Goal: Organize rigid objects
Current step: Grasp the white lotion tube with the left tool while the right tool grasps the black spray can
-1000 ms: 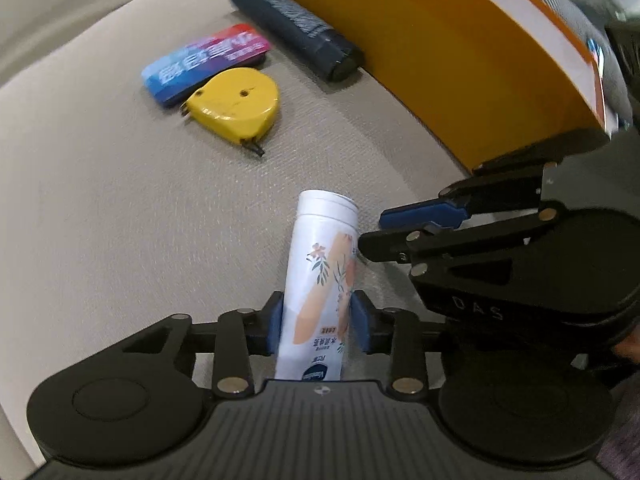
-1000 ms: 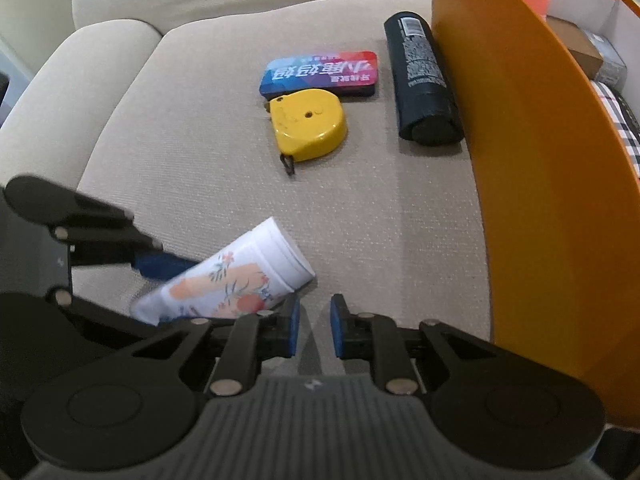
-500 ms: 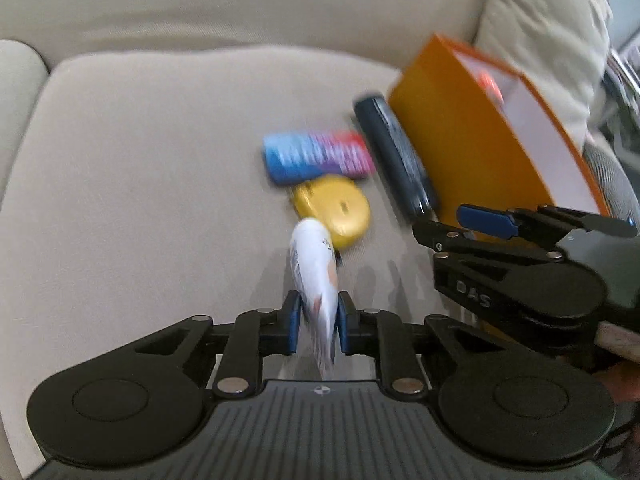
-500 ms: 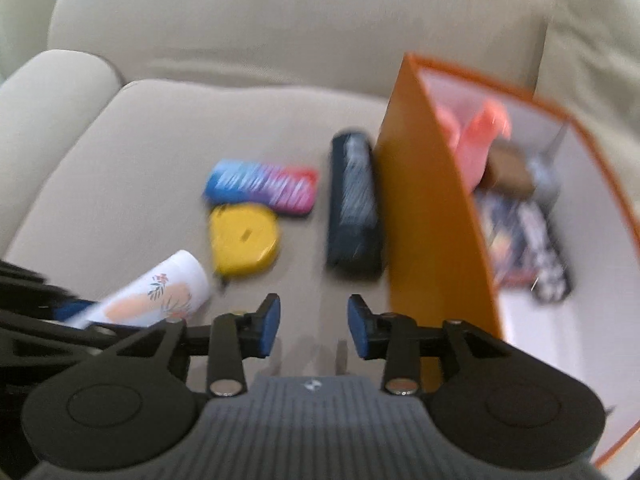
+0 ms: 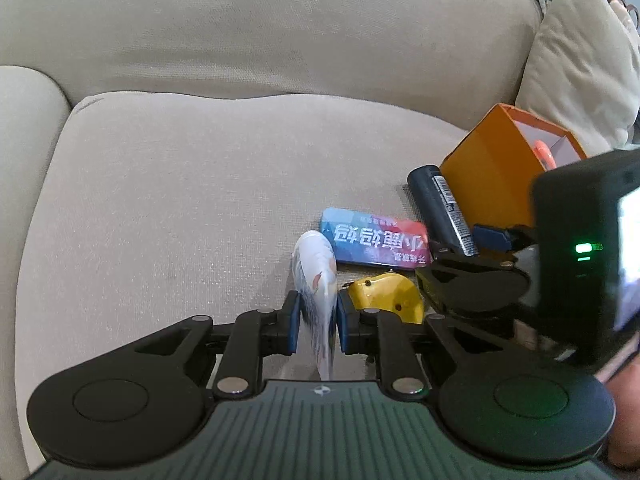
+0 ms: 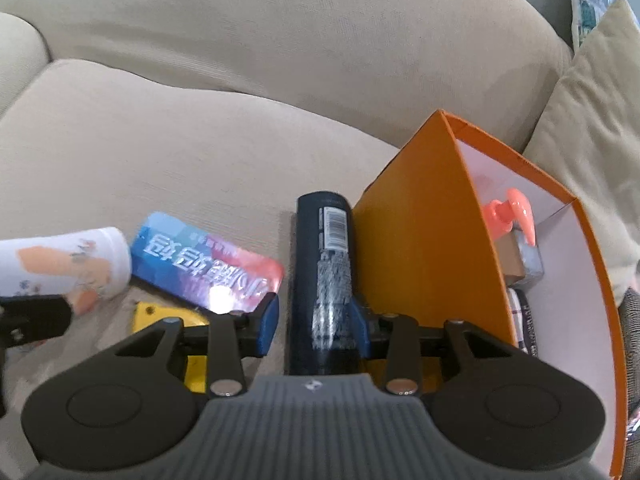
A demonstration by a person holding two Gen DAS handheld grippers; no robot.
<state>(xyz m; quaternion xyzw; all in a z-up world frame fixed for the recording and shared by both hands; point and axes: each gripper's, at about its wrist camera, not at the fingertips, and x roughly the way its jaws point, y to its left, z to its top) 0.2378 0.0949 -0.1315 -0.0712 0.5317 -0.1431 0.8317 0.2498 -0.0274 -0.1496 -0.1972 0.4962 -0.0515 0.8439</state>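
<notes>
My left gripper (image 5: 317, 322) is shut on a white floral tube (image 5: 316, 280) and holds it above the sofa seat; the tube also shows in the right wrist view (image 6: 60, 266). My right gripper (image 6: 314, 322) is open, its fingers on either side of a dark blue can (image 6: 326, 272) that lies against the orange box (image 6: 420, 240). A blue and red tin (image 6: 208, 266) and a yellow tape measure (image 6: 172, 316) lie left of the can. In the left wrist view the can (image 5: 440, 208), tin (image 5: 376, 242) and tape measure (image 5: 388, 294) lie ahead.
The orange box (image 5: 496, 168) stands on the beige sofa seat (image 5: 180, 200) at the right and holds a coral pump bottle (image 6: 514, 212) and other items. A beige pillow (image 5: 580, 60) leans behind it. The sofa backrest (image 6: 280, 40) rises behind.
My left gripper has lifted the white tube off the seat and pulled back. My right gripper has opened wider and moved over the dark blue can beside the box.
</notes>
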